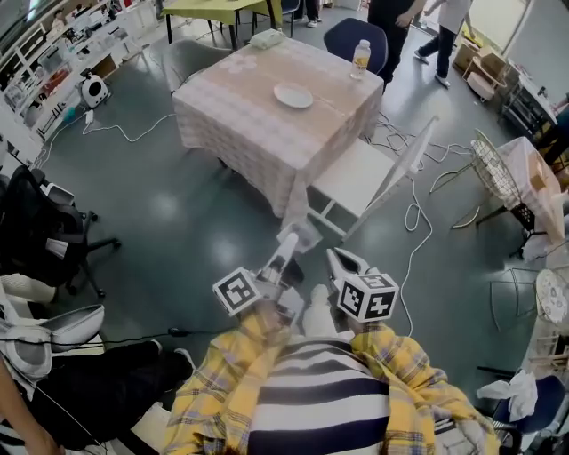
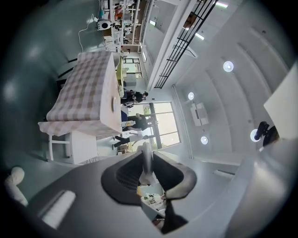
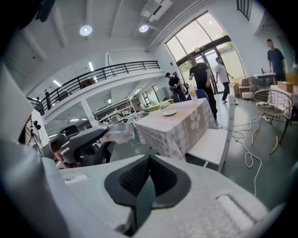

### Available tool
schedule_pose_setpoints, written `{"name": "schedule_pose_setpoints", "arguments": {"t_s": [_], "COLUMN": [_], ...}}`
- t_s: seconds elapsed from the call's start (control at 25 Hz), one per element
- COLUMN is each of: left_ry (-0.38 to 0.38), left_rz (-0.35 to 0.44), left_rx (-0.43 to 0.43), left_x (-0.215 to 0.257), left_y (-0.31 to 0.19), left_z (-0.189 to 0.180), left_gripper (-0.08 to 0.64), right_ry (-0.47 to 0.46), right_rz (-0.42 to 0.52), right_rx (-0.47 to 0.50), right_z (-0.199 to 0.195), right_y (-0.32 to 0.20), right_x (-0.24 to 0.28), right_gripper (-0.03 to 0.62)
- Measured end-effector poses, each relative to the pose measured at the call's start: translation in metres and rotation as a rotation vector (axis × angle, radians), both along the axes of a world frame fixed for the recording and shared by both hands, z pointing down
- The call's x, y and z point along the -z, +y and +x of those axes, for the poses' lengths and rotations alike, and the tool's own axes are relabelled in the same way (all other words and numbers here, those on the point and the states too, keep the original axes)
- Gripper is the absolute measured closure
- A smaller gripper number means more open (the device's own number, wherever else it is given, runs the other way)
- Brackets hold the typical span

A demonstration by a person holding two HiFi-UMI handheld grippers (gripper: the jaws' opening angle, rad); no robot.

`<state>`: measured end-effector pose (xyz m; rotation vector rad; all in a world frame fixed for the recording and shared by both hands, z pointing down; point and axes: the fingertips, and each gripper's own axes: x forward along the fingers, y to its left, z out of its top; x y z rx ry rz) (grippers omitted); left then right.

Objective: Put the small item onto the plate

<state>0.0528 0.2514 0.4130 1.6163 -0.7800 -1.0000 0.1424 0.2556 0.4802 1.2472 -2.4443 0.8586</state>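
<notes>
Evidently mid-carry, the left gripper is clamped on the small item, a pale crinkled piece kept off the floor. The plate waits on the table, well ahead of its jaws. Just beside it, the right gripper is closed and empty, likely spare.

- Small item, centre of the head view: pale, crumpled, blurred at the tip of the left gripper; its kind cannot be told.
- Bottle, upper right corner of the table: label too small to read.
- Bystanders, top edge: cut off above the waist.
- Striped shirt: cut by the bottom edge.
</notes>
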Motion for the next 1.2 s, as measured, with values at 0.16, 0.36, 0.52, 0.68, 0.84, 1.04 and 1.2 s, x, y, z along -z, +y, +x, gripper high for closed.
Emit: {"name": "schedule_pose_setpoints", "arguments": {"t_s": [0.16, 0.36, 0.52, 0.68, 0.84, 1.04, 1.2], "left_ry": [0.019, 0.029, 0.022, 0.003, -0.003, -0.015, -0.004], "left_rz": [0.012, 0.013, 0.015, -0.003, 0.007, -0.003, 0.004], "left_rx": [-0.016, -0.014, -0.024, -0.021, -0.029, -0.046, -0.067], "left_x": [-0.003, -0.011, -0.016, -0.019, -0.017, -0.025, -0.023], "left_y": [-0.020, -0.054, -0.085, -0.115, -0.150, -0.186, -0.210], "left_z": [-0.008, -0.027, -0.047, -0.073, -0.085, -0.093, -0.091], "left_gripper": [0.499, 0.499, 0.499, 0.499, 0.499, 0.499, 0.499], "right_ry": [0.030, 0.033, 0.036, 0.016, 0.016, 0.024, 0.033], "right_rz": [0.008, 0.017, 0.030, -0.001, -0.010, -0.002, 0.018], "right_rx": [-0.013, -0.009, -0.007, 0.004, 0.000, -0.012, -0.007], "right_z": [-0.003, -0.017, -0.036, -0.063, -0.074, -0.079, -0.083], "right_y": [-0.023, -0.064, -0.105, -0.140, -0.172, -0.207, -0.227], "right_x": [-0.003, -0.005, -0.010, -0.018, -0.021, -0.023, -0.019], "right_gripper": [0.597, 0.597, 0.597, 0.597, 0.597, 0.597, 0.597]}}
